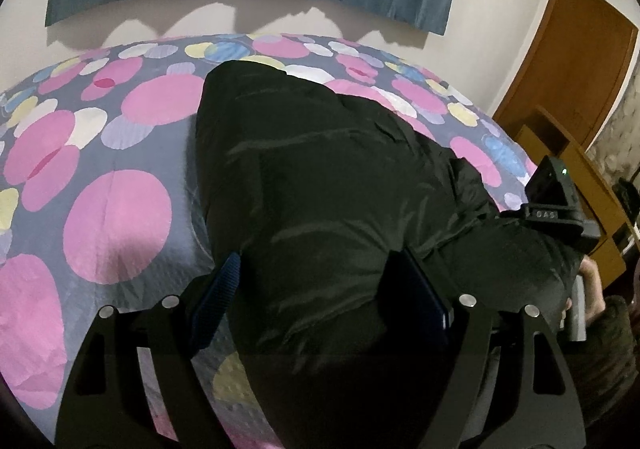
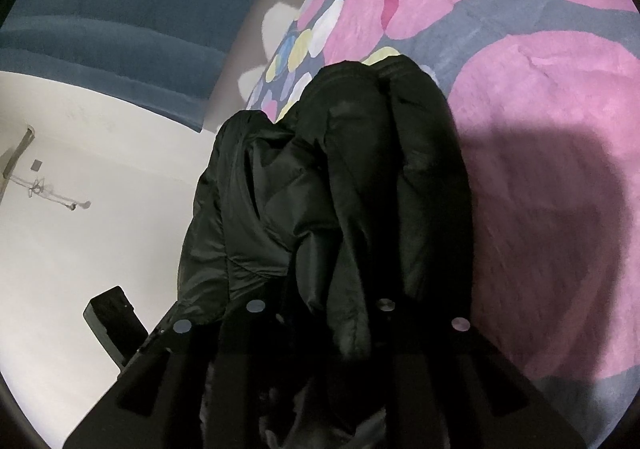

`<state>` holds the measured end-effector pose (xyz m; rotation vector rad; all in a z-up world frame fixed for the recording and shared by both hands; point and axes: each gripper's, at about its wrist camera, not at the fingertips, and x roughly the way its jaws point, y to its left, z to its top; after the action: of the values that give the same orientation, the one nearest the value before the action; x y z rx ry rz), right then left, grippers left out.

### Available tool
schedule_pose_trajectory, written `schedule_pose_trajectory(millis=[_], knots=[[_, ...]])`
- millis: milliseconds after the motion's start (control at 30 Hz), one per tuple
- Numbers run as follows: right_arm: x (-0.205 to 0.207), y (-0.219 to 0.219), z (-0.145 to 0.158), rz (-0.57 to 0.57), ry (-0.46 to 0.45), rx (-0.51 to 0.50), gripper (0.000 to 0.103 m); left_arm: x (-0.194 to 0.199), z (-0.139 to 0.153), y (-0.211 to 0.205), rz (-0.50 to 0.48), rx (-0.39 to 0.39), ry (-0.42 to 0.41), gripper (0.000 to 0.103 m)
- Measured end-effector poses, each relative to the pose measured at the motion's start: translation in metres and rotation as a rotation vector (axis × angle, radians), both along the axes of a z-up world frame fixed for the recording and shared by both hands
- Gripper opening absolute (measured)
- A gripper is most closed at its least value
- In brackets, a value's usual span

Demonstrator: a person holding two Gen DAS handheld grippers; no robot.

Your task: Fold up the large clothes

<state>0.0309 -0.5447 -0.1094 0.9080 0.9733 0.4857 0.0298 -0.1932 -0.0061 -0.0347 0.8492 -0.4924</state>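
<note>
Left gripper (image 1: 316, 301) fingers spread wide over black jacket (image 1: 320, 169), right gripper (image 2: 320, 313) fingers pinching its bunched fabric

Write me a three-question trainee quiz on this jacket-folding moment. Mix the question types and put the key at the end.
1. True or false: the black puffer jacket lies on a plain white sheet.
2. Multiple choice: what lies between the wide-apart fingers of the left tongs? A) the jacket B) the blue curtain C) the wooden door
3. Short answer: which tongs have their fingers buried under bunched jacket fabric?

Key
1. False: it lies on a grey bedspread with pink circles.
2. A
3. The right tongs.
</note>
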Motion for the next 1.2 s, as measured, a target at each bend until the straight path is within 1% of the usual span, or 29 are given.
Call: schedule_pose_trajectory(millis=[67,100,133,200,233,300,333,367,400,433,500,533,567,600,633,667,733,800,900,933,1000,1067,1133,1167,1200], knots=[[-0.002,0.001,0.007,-0.006,0.000,-0.032,0.023,0.001,0.000,0.000,-0.001,0.002,0.002,0.080],[-0.003,0.000,0.010,-0.009,0.000,-0.055,0.026,0.001,0.000,0.000,-0.002,0.005,0.003,0.080],[-0.004,0.001,0.014,-0.016,0.000,-0.086,0.032,0.001,0.000,0.000,-0.002,0.007,0.003,0.080],[-0.008,0.000,0.025,-0.040,0.001,-0.188,0.037,0.001,0.000,-0.001,-0.002,0.014,0.002,0.080],[-0.010,0.000,0.031,-0.051,0.002,-0.235,0.042,0.001,0.000,-0.002,-0.003,0.017,0.001,0.080],[-0.016,-0.002,0.050,-0.106,0.002,-0.375,0.048,0.001,-0.001,-0.004,-0.003,0.025,-0.002,0.080],[-0.019,-0.001,0.060,-0.132,-0.007,-0.442,0.048,0.001,-0.001,-0.004,-0.004,0.029,-0.003,0.080],[-0.024,0.001,0.077,-0.155,-0.035,-0.510,0.048,0.001,-0.001,-0.005,-0.004,0.033,-0.003,0.080],[-0.026,0.001,0.085,-0.158,-0.057,-0.522,0.048,0.001,-0.001,-0.006,-0.004,0.036,-0.003,0.080],[-0.031,0.005,0.100,-0.156,-0.100,-0.515,0.048,0.002,-0.001,-0.007,-0.004,0.039,-0.004,0.080],[-0.036,0.011,0.116,-0.137,-0.148,-0.504,0.048,0.002,0.000,-0.009,-0.004,0.050,-0.005,0.080],[-0.037,0.016,0.122,-0.111,-0.164,-0.505,0.047,0.002,0.000,-0.010,-0.004,0.055,-0.005,0.080],[-0.034,0.026,0.126,-0.058,-0.168,-0.505,0.045,0.002,0.000,-0.011,-0.003,0.061,-0.006,0.080],[-0.033,0.033,0.126,-0.020,-0.163,-0.501,0.041,0.002,0.000,-0.012,-0.002,0.063,-0.006,0.080],[-0.031,0.041,0.122,0.029,-0.148,-0.498,0.040,0.002,0.000,-0.013,0.000,0.065,-0.007,0.080],[-0.030,0.048,0.118,0.054,-0.135,-0.504,0.040,0.002,0.000,-0.013,0.002,0.066,-0.008,0.080],[-0.029,0.059,0.105,0.103,-0.095,-0.553,0.040,0.001,0.000,-0.014,0.004,0.067,-0.010,0.080],[-0.032,0.061,0.093,0.117,-0.061,-0.606,0.041,0.001,0.000,-0.014,0.002,0.069,-0.012,0.080],[-0.028,0.060,0.070,0.147,-0.007,-0.615,0.041,-0.001,0.002,-0.016,-0.006,0.076,-0.025,0.080],[-0.027,0.061,0.066,0.151,-0.002,-0.628,0.041,-0.002,0.003,-0.015,-0.010,0.075,-0.031,0.080],[-0.023,0.063,0.055,0.159,0.013,-0.619,0.042,-0.004,0.008,-0.012,-0.003,0.063,-0.040,0.077],[-0.022,0.067,0.049,0.158,0.018,-0.625,0.042,-0.011,0.018,-0.007,0.015,0.040,-0.073,0.075],[-0.023,0.068,0.047,0.157,0.017,-0.627,0.043,-0.016,0.023,-0.007,0.010,0.038,-0.106,0.075],[-0.024,0.069,0.047,0.156,0.018,-0.627,0.043,-0.016,0.024,-0.008,-0.003,0.036,-0.107,0.075],[-0.026,0.069,0.047,0.157,0.018,-0.625,0.043,-0.015,0.022,-0.011,-0.026,0.032,-0.090,0.075]])
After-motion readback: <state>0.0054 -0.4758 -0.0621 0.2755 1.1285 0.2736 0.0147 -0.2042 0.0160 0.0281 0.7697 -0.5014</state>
